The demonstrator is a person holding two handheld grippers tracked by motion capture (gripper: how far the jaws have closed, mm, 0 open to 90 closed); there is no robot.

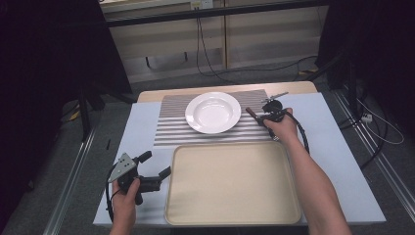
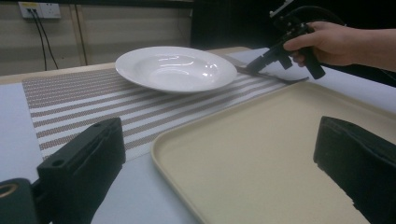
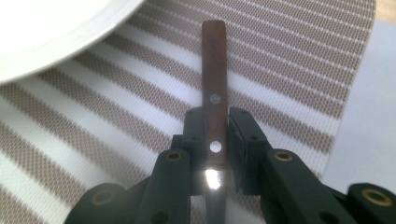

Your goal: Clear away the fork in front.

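Clamping a knife (image 3: 214, 88) by its wooden handle, the right tool (image 3: 214, 135) hovers at centre frame over the striped mat (image 3: 289, 60), beside the plate (image 1: 213, 112). The knife is picked up; placing it remains. Lower left, the left tool (image 1: 155, 171) idles, jaws apart, beside the tray (image 1: 232, 183).

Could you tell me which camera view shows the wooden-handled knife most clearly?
The right gripper view: the knife fills the centre, its riveted handle clamped in the right tongs. The high view shows it small beside the plate; the left gripper view shows its blade far off.

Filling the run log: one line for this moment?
right gripper: shut on knife | left gripper: open | plate: on mat
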